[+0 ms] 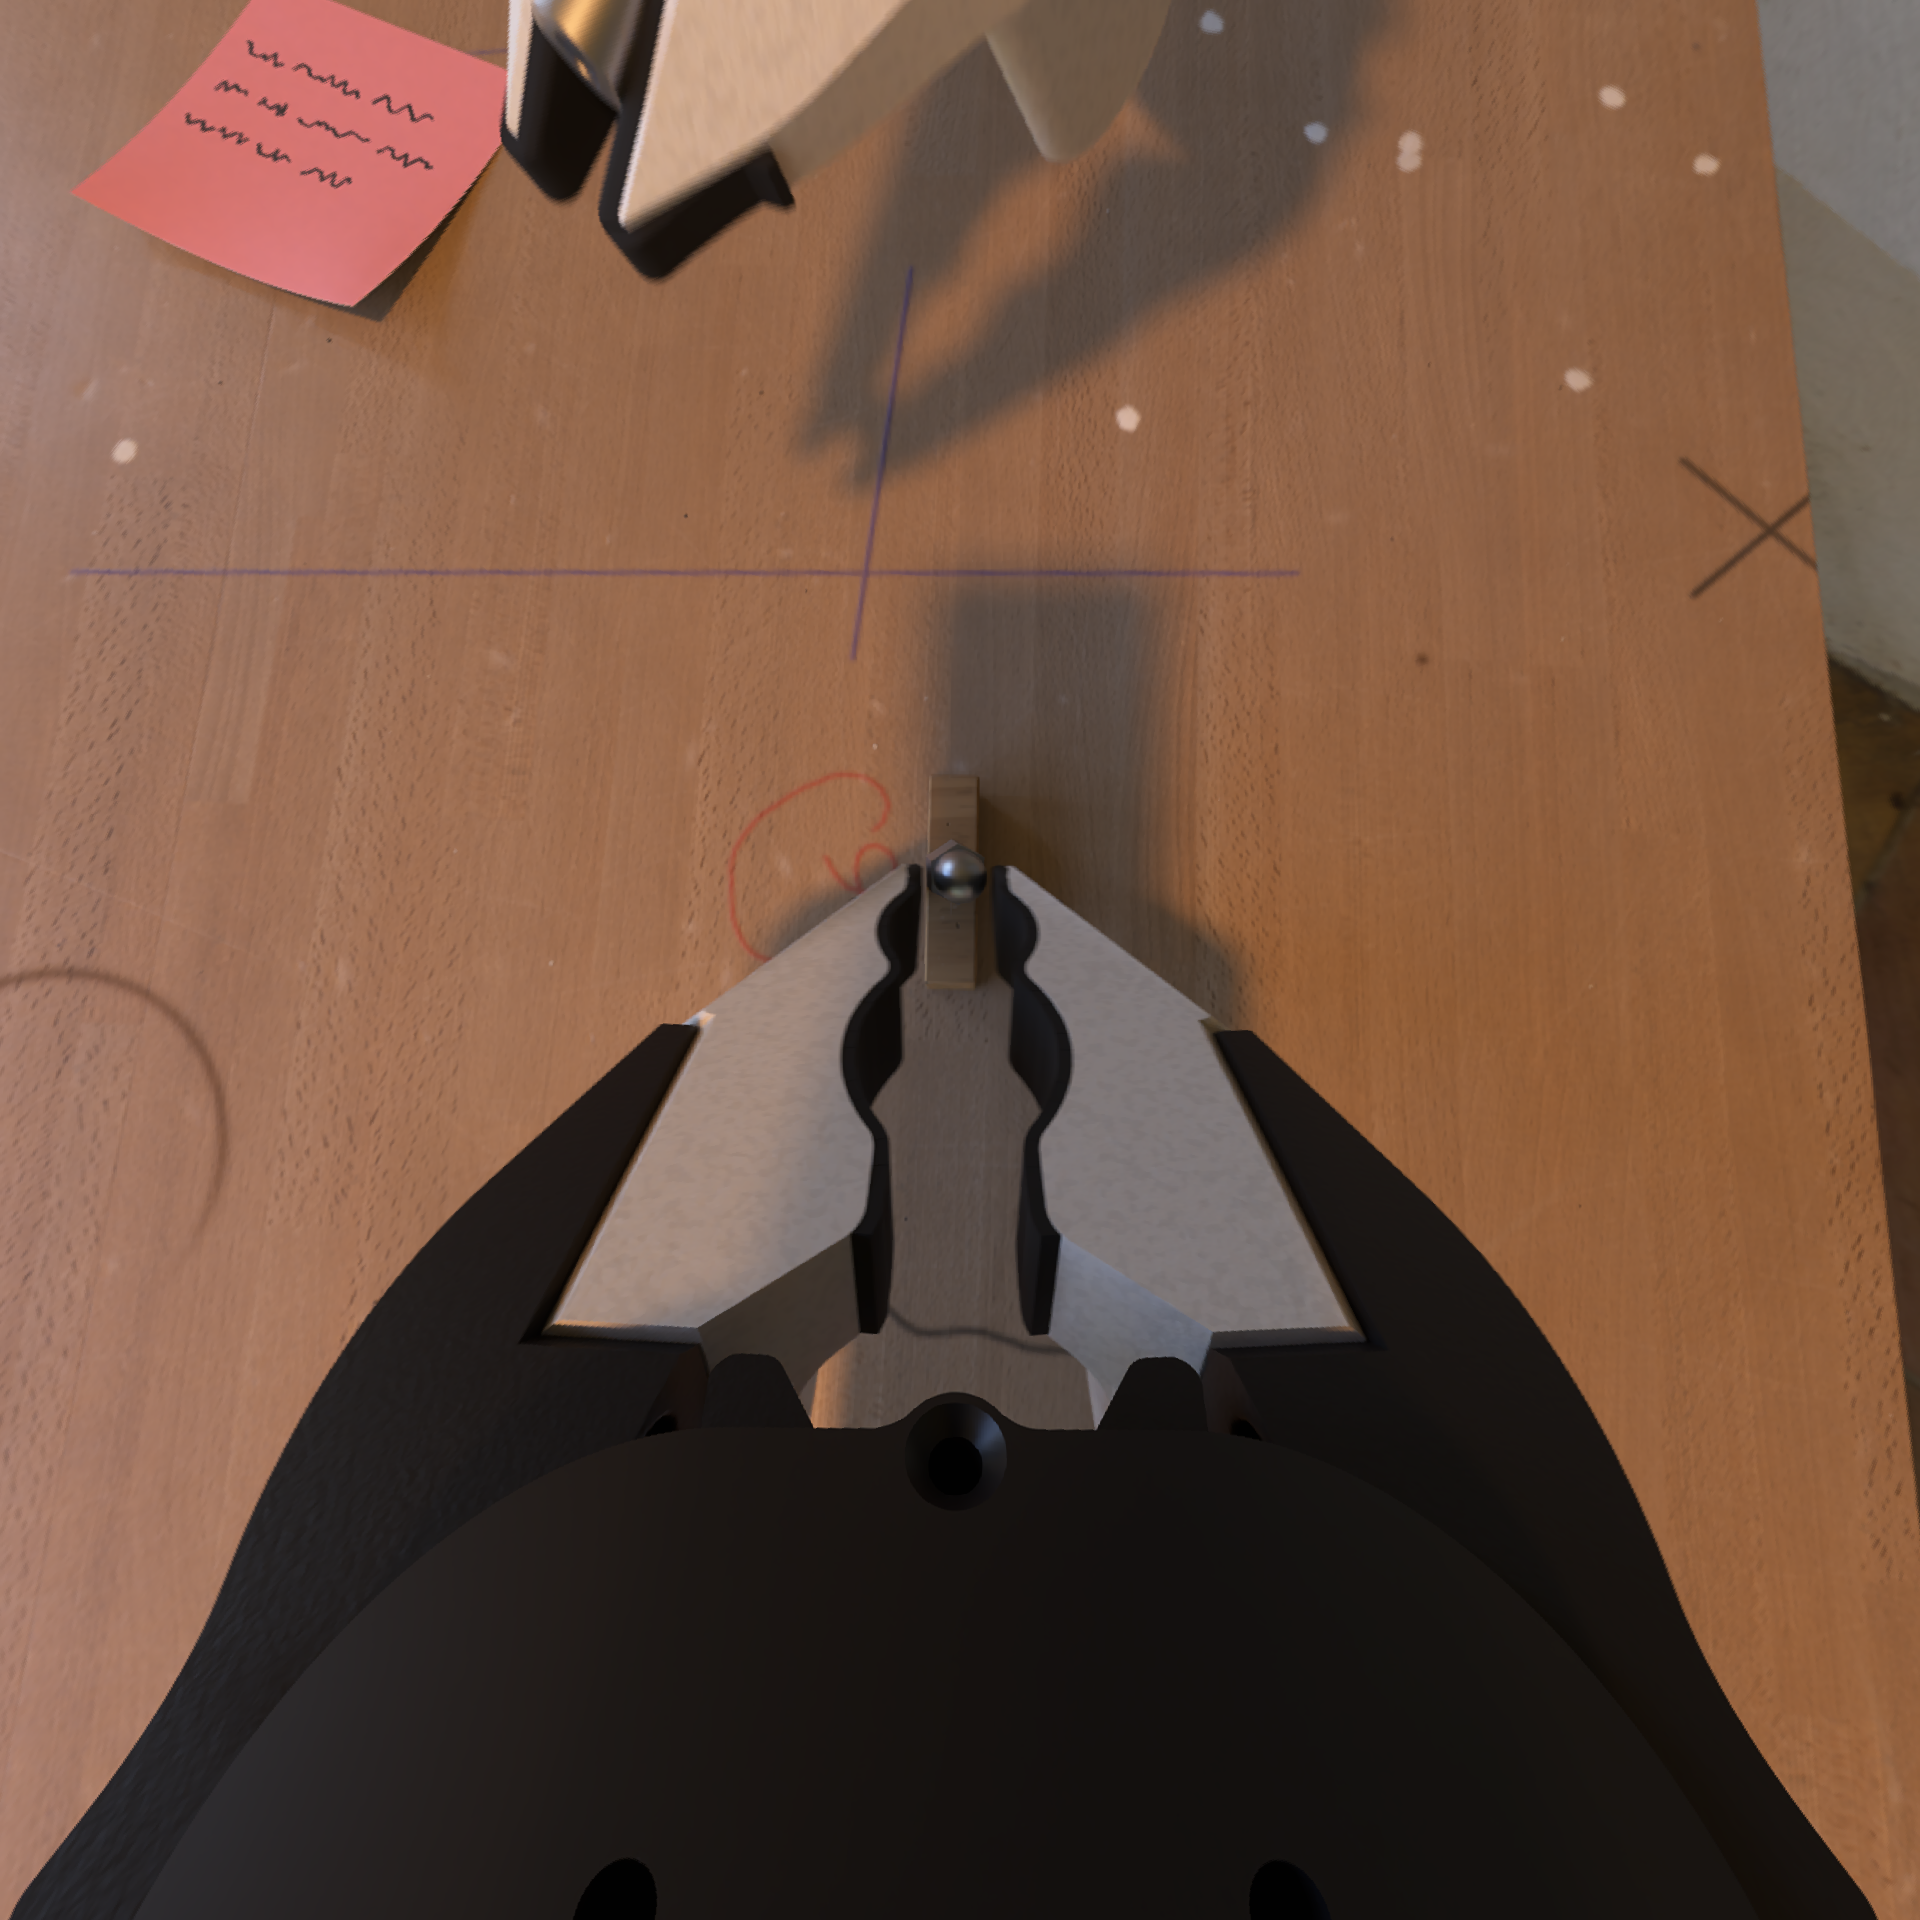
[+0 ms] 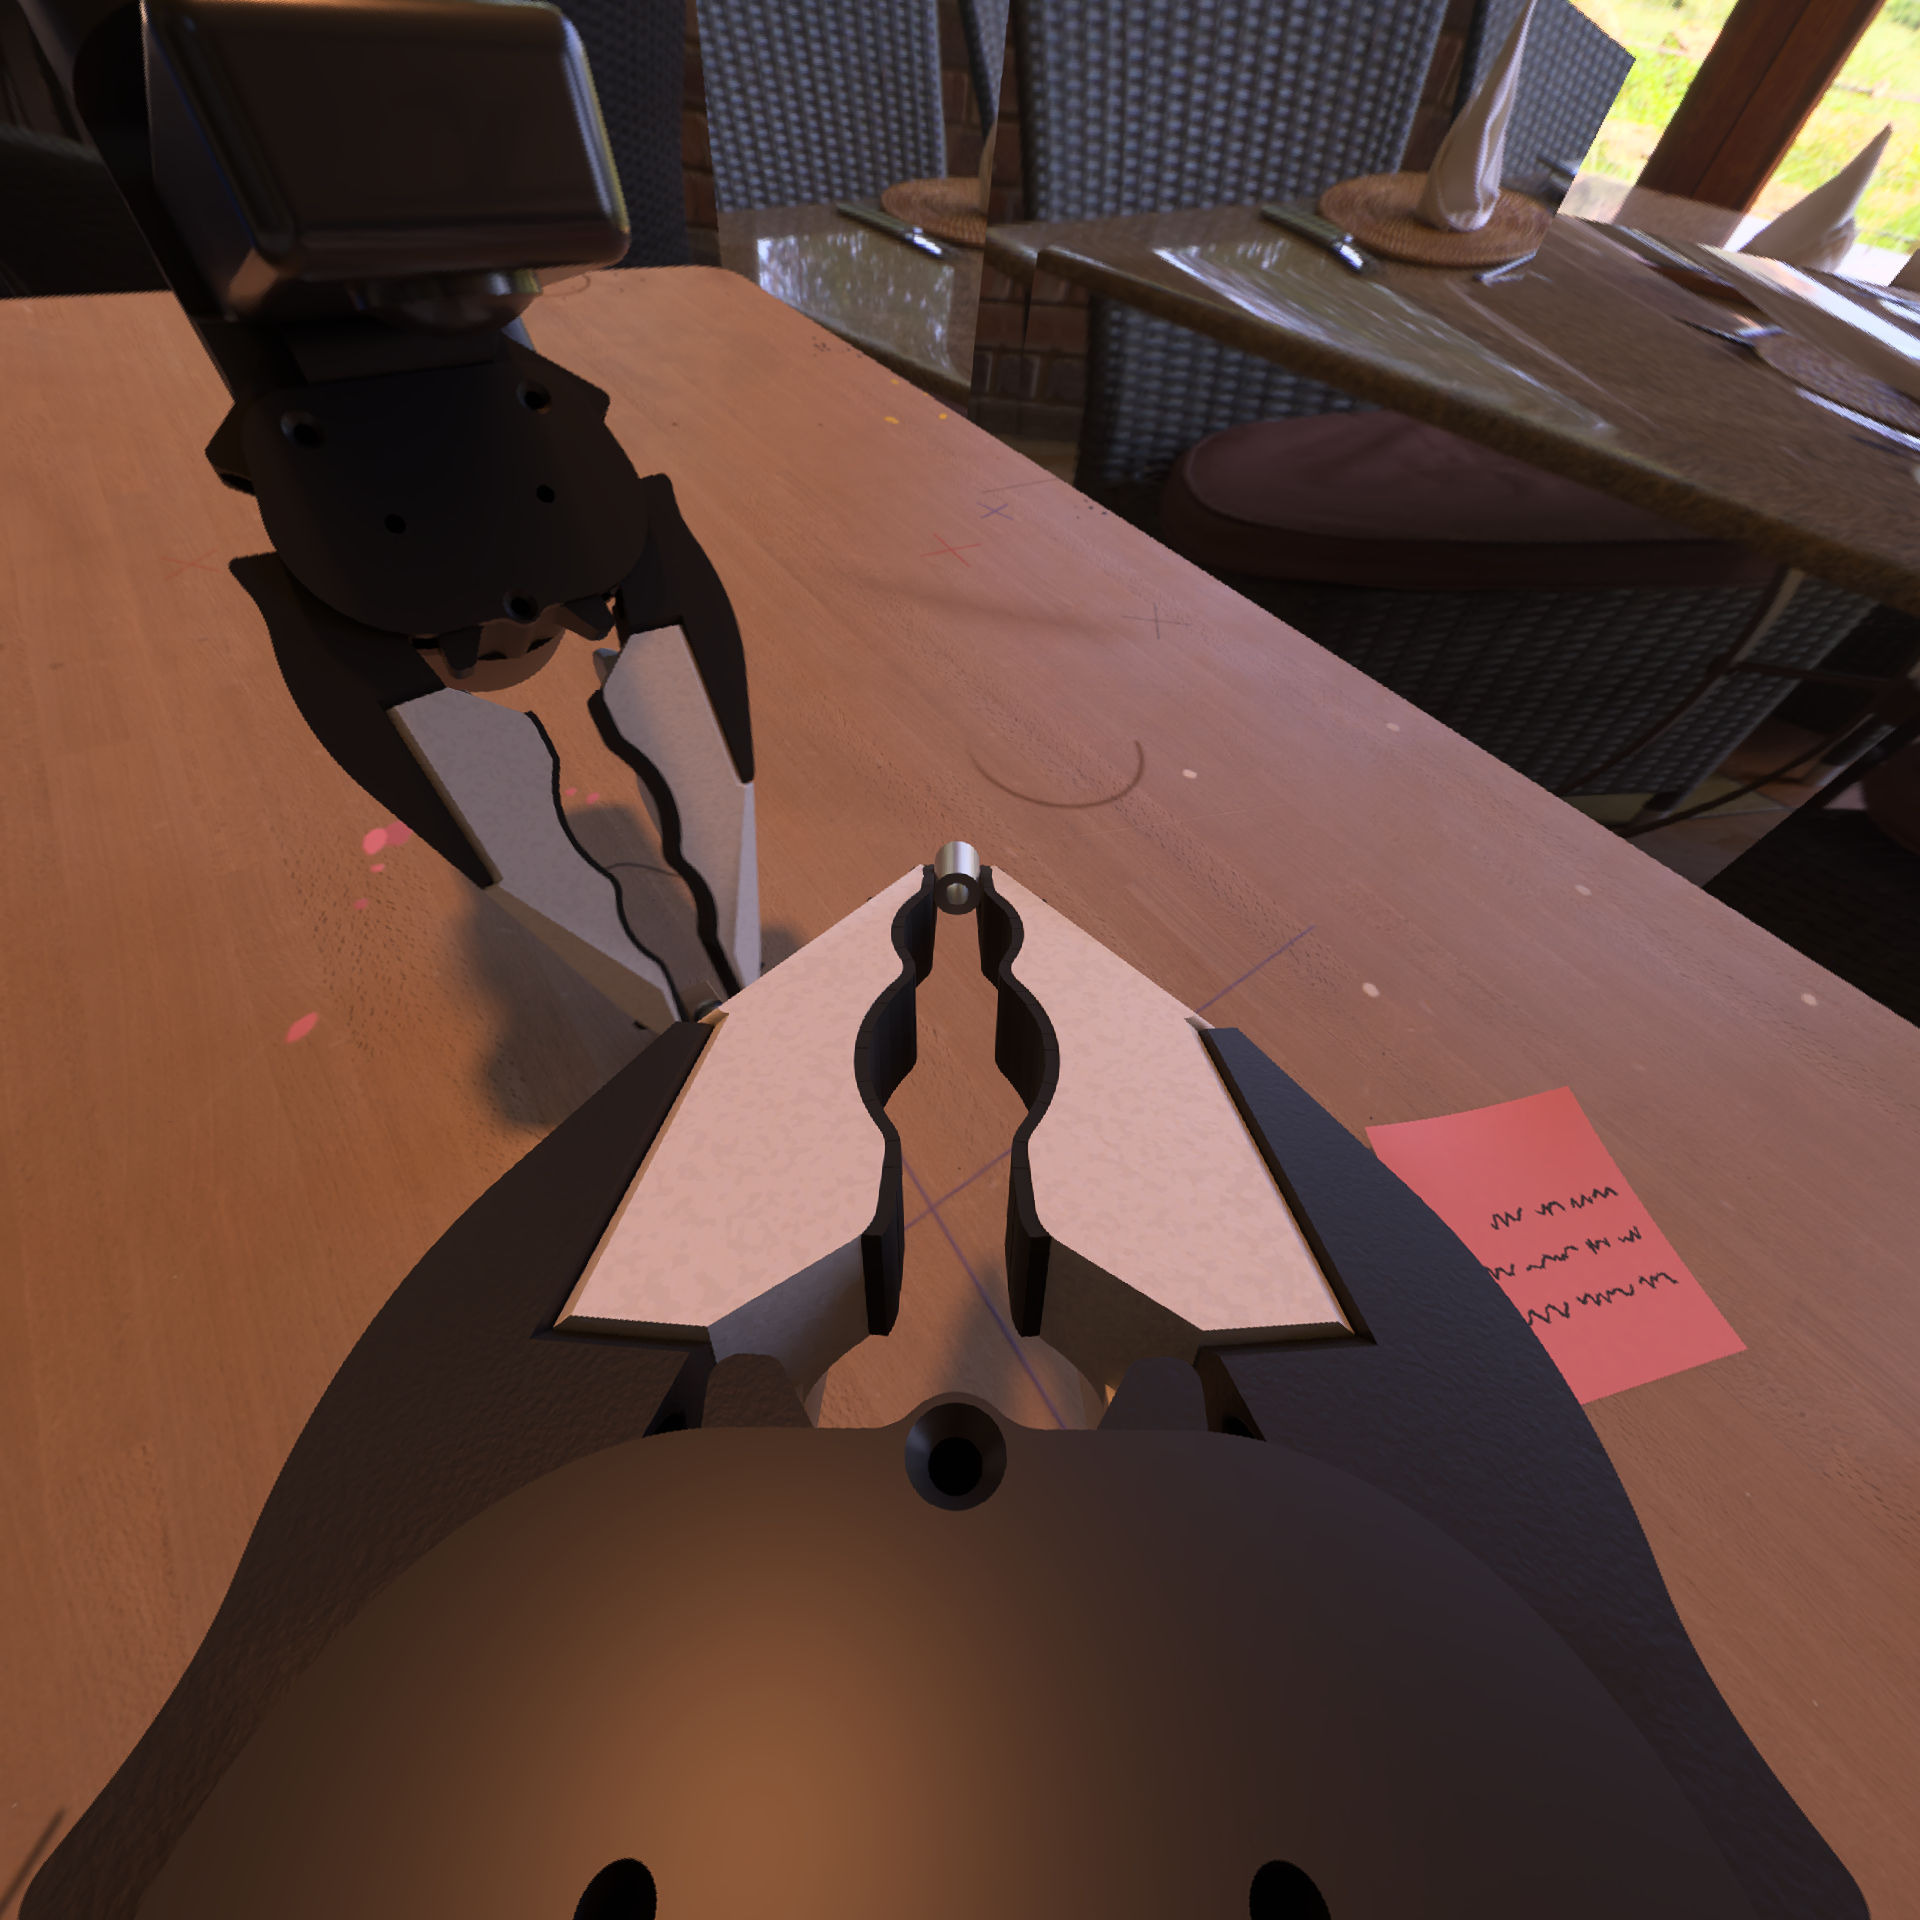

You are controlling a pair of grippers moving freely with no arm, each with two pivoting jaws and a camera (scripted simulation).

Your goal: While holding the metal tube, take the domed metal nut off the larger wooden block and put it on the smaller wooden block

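In the left wrist view a domed metal nut [image 1: 957,871] sits over the middle of a narrow wooden block [image 1: 953,951] on the wooden table [image 1: 416,779]. My left gripper [image 1: 956,883] is low over the block, its tips straddling it and closed on the nut. I cannot tell which block this is; no second block shows. My right gripper [image 2: 956,883] is shut on a short metal tube [image 2: 957,878] and holds it above the table. It also shows at the top of the left wrist view [image 1: 608,197] with the tube [image 1: 582,26].
A pink sticky note [image 1: 296,145] [image 2: 1558,1247] lies on the table near the right gripper. The left gripper [image 2: 707,987] stands close to the left of the right one. The table edge [image 1: 1829,623] runs along the right. Wicker chairs [image 2: 1351,125] and another table [image 2: 1455,343] stand beyond.
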